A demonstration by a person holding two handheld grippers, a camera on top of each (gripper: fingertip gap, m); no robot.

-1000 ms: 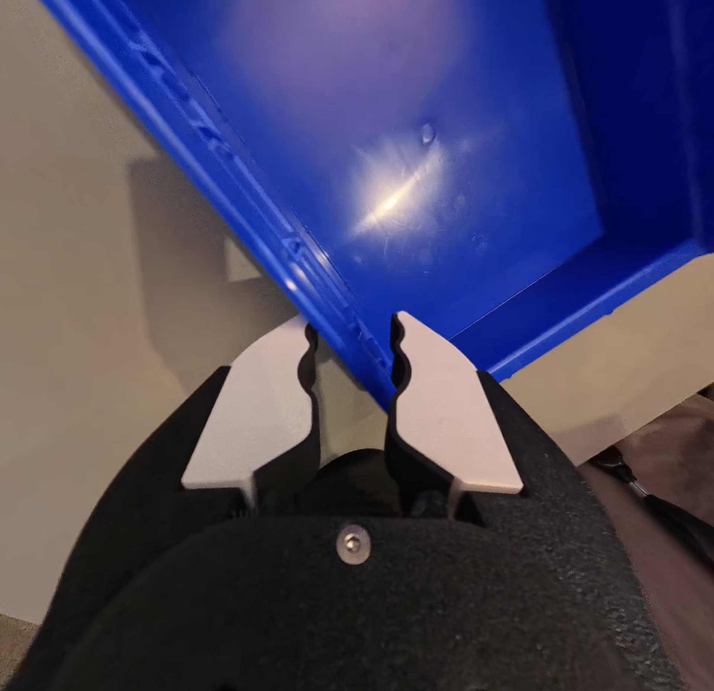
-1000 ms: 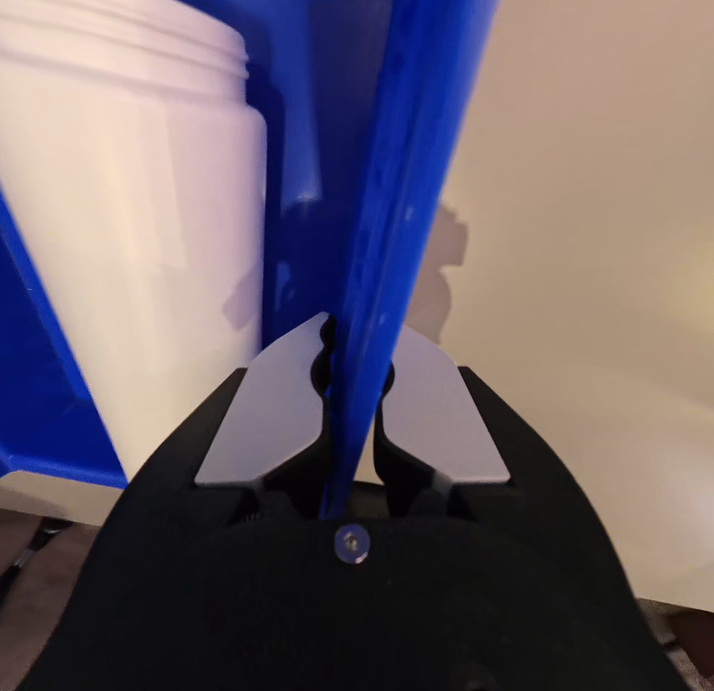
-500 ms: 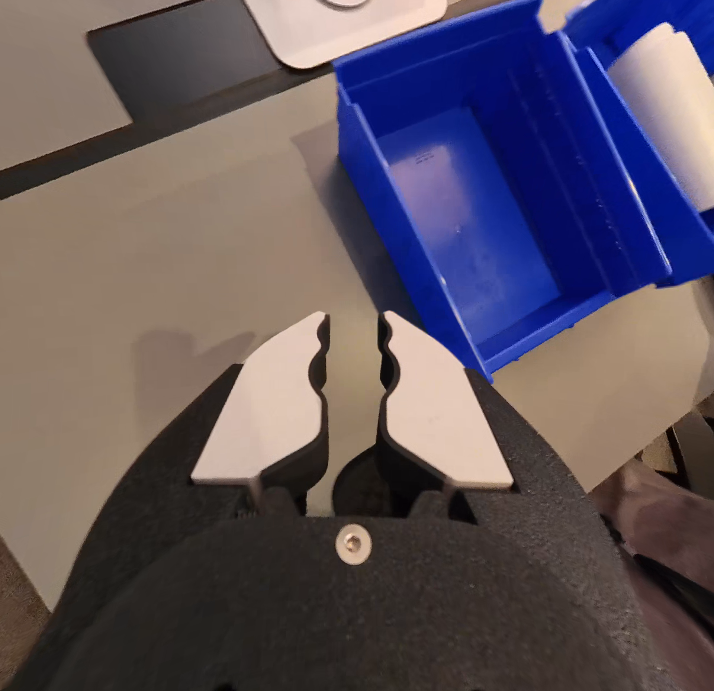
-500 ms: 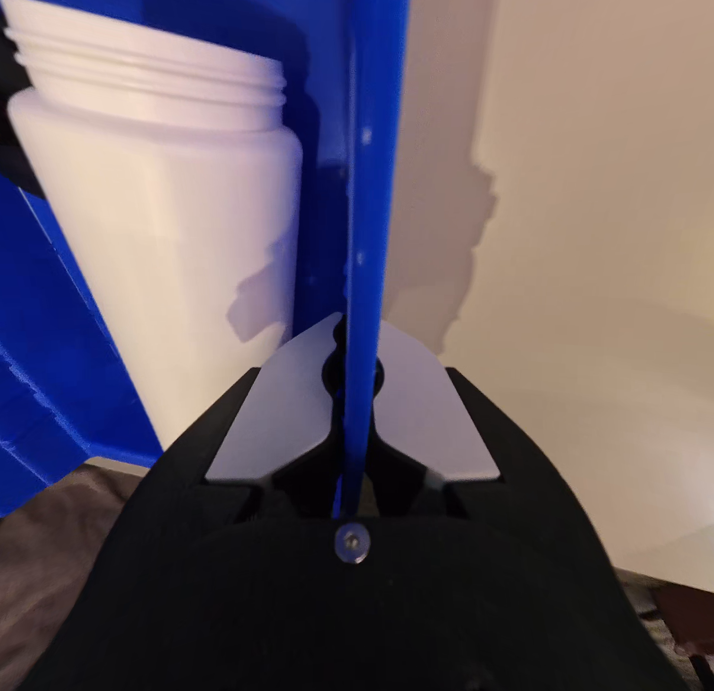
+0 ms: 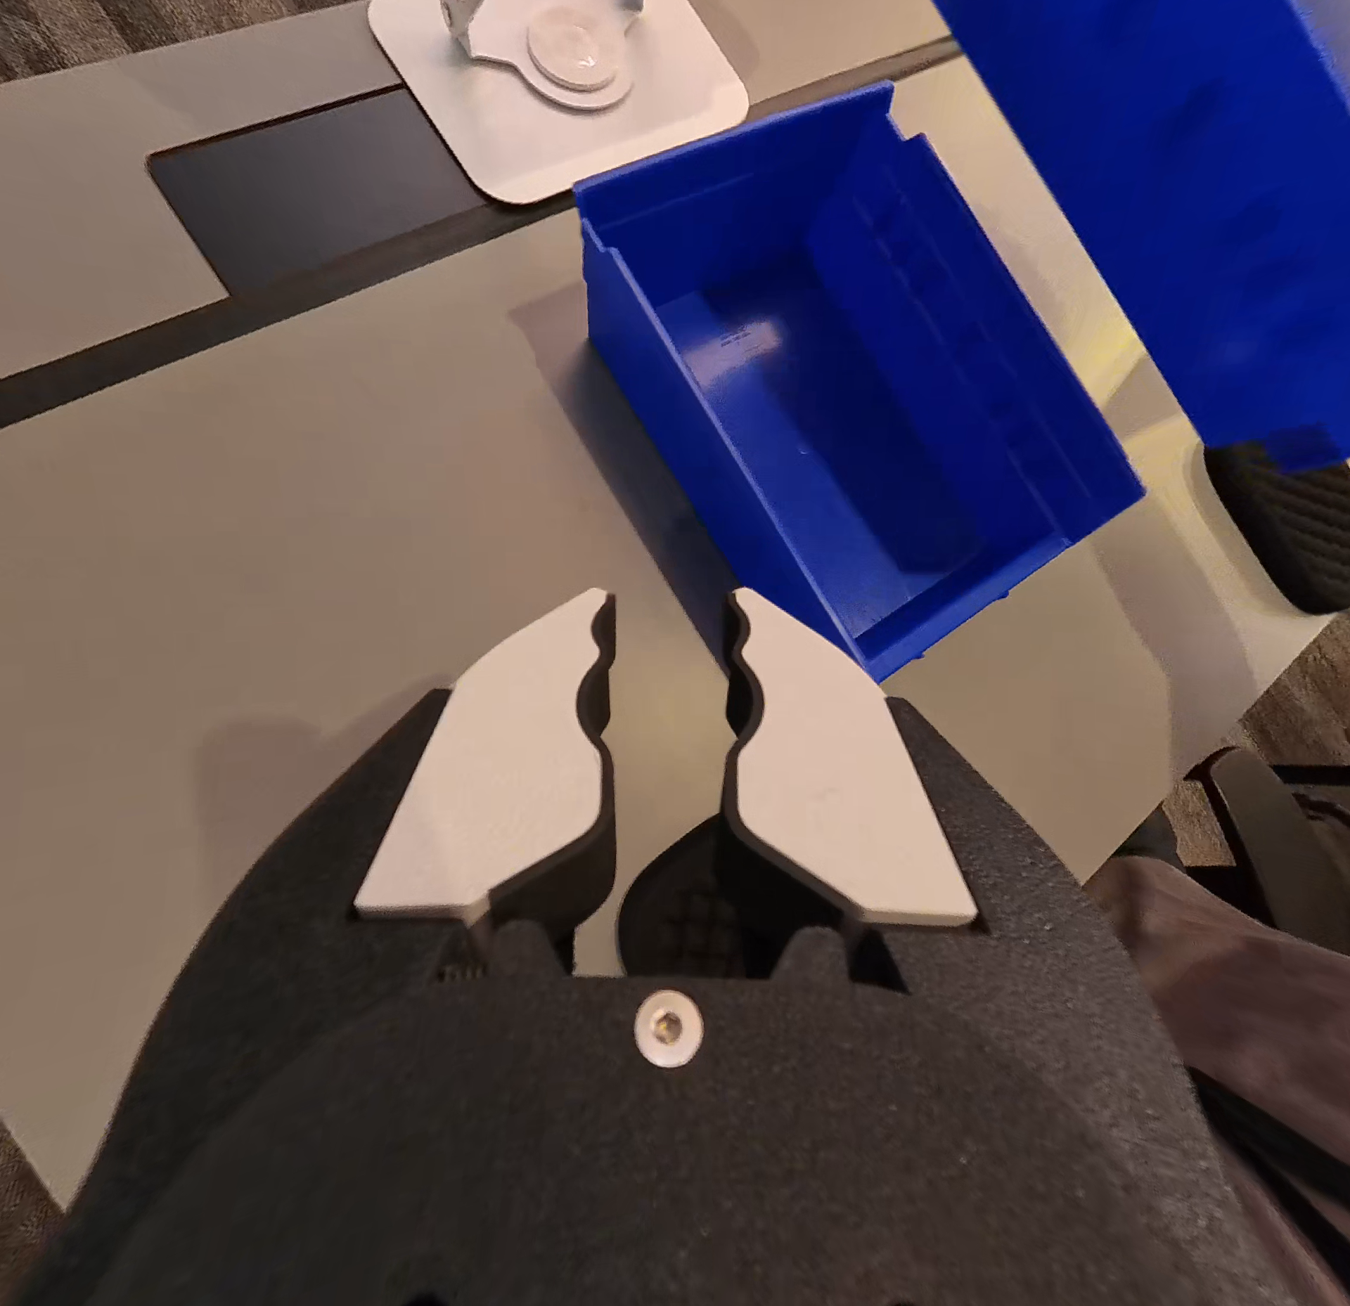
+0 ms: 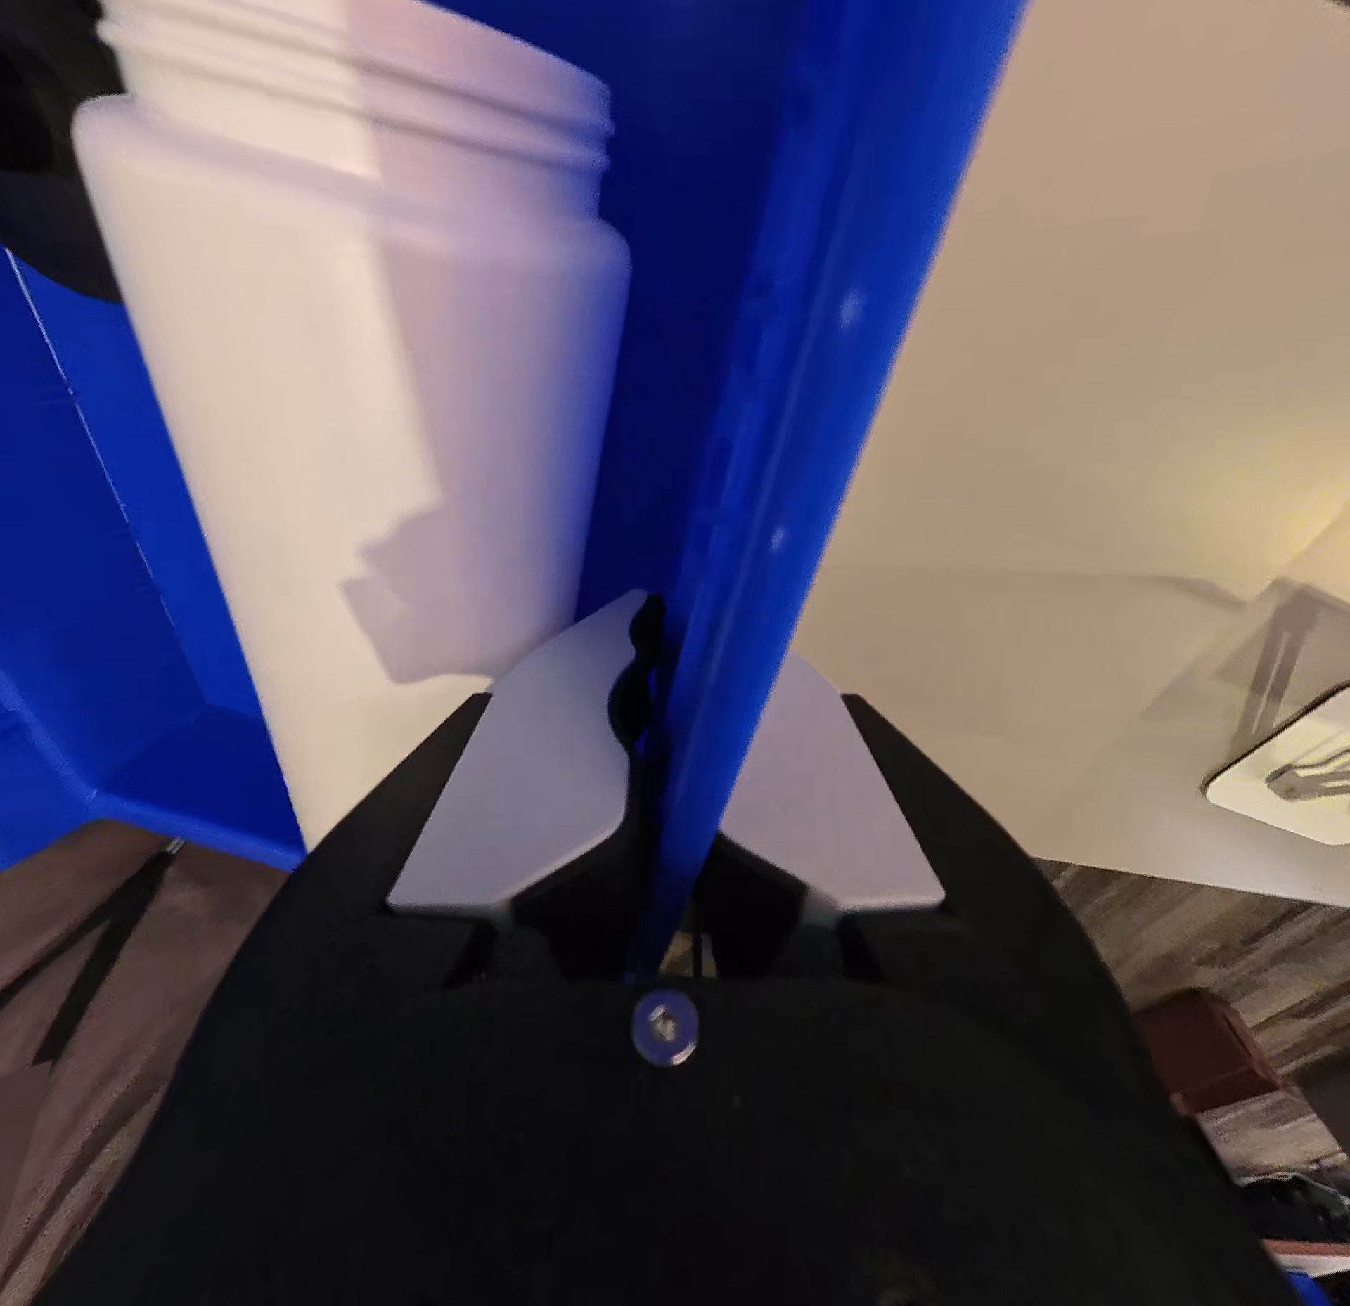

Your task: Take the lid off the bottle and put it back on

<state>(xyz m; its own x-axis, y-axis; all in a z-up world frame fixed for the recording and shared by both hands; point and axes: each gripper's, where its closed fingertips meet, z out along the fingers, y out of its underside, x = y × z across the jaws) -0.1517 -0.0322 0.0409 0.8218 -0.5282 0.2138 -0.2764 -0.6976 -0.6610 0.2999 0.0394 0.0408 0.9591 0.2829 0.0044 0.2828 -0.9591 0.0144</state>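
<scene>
Left wrist view looks steeply down over its tongs [image 5: 668,614] from well above the worktop [image 5: 292,504]. Right wrist view sits low, nose against a blue bin wall [image 6: 840,321] (very close, blurred). Both catch that raised bin [image 5: 1169,175] and the white stand base [image 5: 562,80].

Two hand-held grippers share one build: the left gripper [image 5: 668,599] and the right gripper [image 6: 661,603] each have a broad, rounded black body with a grainy, foam-like texture. Each carries a pair of pale grey, flat-faced fingers [image 5: 511,760] whose inner edges are wavy and backed by black pads. A single silver hex-socket screw [image 5: 668,1028] sits at the centre of each body, just behind the fingers [image 6: 540,760].
</scene>
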